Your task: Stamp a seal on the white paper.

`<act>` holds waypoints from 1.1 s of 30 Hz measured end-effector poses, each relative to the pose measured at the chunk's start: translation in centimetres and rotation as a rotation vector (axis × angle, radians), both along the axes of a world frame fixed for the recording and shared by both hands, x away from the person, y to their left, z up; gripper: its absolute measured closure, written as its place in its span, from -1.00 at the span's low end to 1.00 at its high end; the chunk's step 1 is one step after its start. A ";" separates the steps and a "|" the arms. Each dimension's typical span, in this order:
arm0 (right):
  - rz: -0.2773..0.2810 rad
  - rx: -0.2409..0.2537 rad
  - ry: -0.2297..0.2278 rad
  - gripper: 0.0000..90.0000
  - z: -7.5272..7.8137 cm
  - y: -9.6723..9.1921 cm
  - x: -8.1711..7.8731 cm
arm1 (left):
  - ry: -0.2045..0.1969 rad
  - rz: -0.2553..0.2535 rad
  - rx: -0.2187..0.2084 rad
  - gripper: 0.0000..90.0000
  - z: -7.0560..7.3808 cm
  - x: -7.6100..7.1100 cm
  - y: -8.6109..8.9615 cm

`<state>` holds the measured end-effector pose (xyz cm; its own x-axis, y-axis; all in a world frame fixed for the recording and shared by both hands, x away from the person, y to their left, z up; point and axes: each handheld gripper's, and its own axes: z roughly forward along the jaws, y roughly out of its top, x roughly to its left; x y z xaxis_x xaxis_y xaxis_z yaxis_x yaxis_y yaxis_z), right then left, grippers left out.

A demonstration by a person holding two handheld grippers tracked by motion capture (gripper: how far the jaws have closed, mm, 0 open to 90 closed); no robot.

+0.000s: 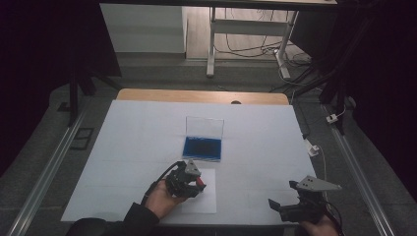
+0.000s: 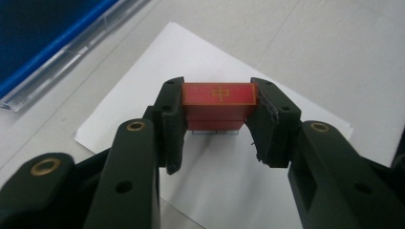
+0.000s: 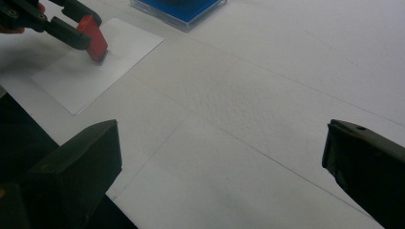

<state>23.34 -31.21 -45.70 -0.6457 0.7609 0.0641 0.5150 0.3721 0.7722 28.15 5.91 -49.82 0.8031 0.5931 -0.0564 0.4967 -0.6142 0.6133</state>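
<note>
I have the left gripper (image 2: 217,112) clamped on the red stamp block (image 2: 218,102) by its two short ends, its base down on or just above the white paper sheet (image 2: 224,191), which leaves the face free to press; I can't tell if it touches. The blue ink-pad case (image 1: 202,147) sits open just beyond. My right gripper (image 3: 224,157) waits well aside on the worktop (image 1: 265,142), jaws wide apart and empty.

Red block (image 2: 218,102), gold mark; blue tray (image 1: 202,148).
</note>
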 end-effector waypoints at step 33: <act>-0.005 0.009 -0.004 -1.00 0.0 -0.1 0.0 | -0.021 0.023 -0.113 0.30 3.0 0.6 2.4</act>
<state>23.35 -31.28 -45.70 -0.6418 0.7638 0.0684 0.5142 0.3625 0.7773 28.76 8.27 -46.85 0.7911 0.6023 -0.1069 0.4959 -0.5291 0.6886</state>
